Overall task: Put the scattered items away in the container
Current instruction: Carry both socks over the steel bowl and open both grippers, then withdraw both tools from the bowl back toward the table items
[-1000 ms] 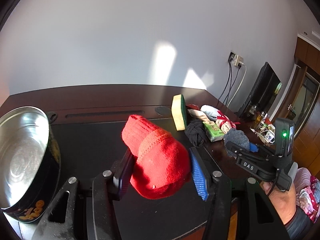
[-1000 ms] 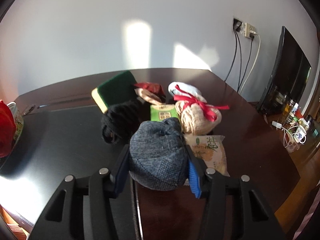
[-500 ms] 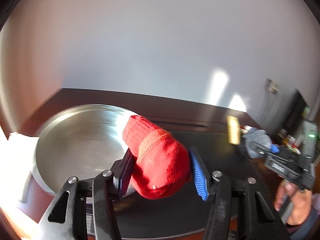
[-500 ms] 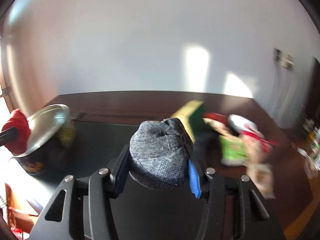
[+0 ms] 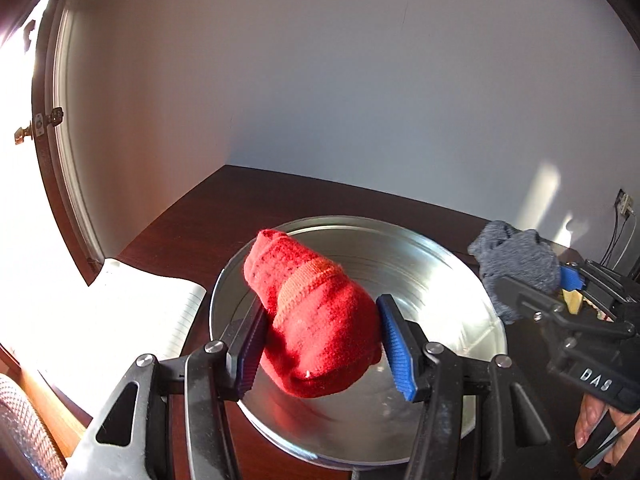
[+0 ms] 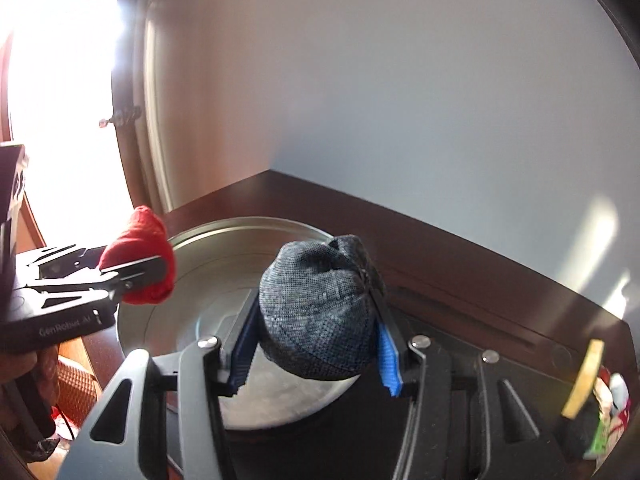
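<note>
My left gripper (image 5: 320, 344) is shut on a red sock bundle (image 5: 316, 320) and holds it over the open round metal tin (image 5: 460, 276). My right gripper (image 6: 316, 352) is shut on a grey sock bundle (image 6: 320, 312) and holds it over the right part of the same tin (image 6: 240, 232). The left gripper with the red bundle (image 6: 140, 256) shows at the left of the right wrist view. The right gripper with the grey bundle (image 5: 516, 260) shows at the right of the left wrist view.
The tin stands on a dark wooden table (image 5: 256, 188) near a corner of white walls. White paper (image 5: 120, 320) lies left of the tin. A yellow sponge (image 6: 584, 376) and several other items (image 6: 604, 420) lie at the far right. A bright window is at the left.
Both grippers swung left with their bundles, from the pile of items to above the tin. The tin now fills the middle of both views.
</note>
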`<action>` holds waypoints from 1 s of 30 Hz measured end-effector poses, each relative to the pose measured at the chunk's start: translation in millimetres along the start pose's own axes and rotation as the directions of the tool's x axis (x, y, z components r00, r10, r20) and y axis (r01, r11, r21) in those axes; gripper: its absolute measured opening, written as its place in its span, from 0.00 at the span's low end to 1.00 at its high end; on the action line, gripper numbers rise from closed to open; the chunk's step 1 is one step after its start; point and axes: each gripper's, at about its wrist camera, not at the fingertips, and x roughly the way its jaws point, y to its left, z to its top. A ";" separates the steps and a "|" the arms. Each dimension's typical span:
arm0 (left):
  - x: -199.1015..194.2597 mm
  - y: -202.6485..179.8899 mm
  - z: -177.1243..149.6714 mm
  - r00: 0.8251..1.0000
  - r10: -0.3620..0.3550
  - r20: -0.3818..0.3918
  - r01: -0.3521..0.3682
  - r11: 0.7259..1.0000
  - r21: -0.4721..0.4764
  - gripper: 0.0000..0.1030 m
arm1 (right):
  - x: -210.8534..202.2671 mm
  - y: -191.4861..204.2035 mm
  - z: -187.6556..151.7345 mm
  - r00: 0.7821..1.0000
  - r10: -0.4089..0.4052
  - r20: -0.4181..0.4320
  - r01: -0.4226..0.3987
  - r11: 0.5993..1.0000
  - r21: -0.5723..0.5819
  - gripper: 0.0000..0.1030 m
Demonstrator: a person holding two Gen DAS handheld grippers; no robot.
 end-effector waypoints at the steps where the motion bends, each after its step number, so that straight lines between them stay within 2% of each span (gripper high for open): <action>1: 4.1 1.9 -0.1 1.000 0.002 -0.005 -0.002 1.000 0.000 0.54 | 7.3 3.8 1.9 1.000 0.002 -0.007 -0.002 1.000 -0.008 0.50; 6: 19.7 2.4 -0.6 1.000 0.000 -0.029 0.000 1.000 0.010 0.55 | 31.1 15.8 2.9 0.999 -0.006 -0.041 0.005 0.999 -0.036 0.50; 13: 29.4 1.9 -3.6 0.998 0.009 -0.059 -0.009 1.000 0.007 0.58 | 49.2 9.1 -1.8 0.997 -0.001 -0.072 0.000 1.000 -0.020 0.51; 15: 28.7 3.1 -3.7 0.998 0.019 -0.060 -0.020 1.000 -0.002 0.62 | 44.8 12.7 -3.2 0.997 0.000 -0.077 -0.002 1.000 -0.020 0.57; 18: 26.9 6.0 -0.6 0.998 0.026 -0.051 -0.027 0.999 -0.017 0.72 | 46.0 14.2 -3.3 0.997 0.010 -0.079 -0.012 1.000 -0.019 0.60; 25: 9.2 5.6 4.9 1.000 0.018 -0.019 -0.019 0.999 -0.036 0.73 | 26.1 11.9 -11.6 0.999 0.008 -0.033 -0.008 1.000 0.000 0.68; 30: -0.2 -20.0 7.7 1.000 -0.030 -0.010 0.030 1.000 0.002 0.73 | -0.9 1.5 -23.8 1.000 -0.017 0.018 0.016 0.997 0.078 0.76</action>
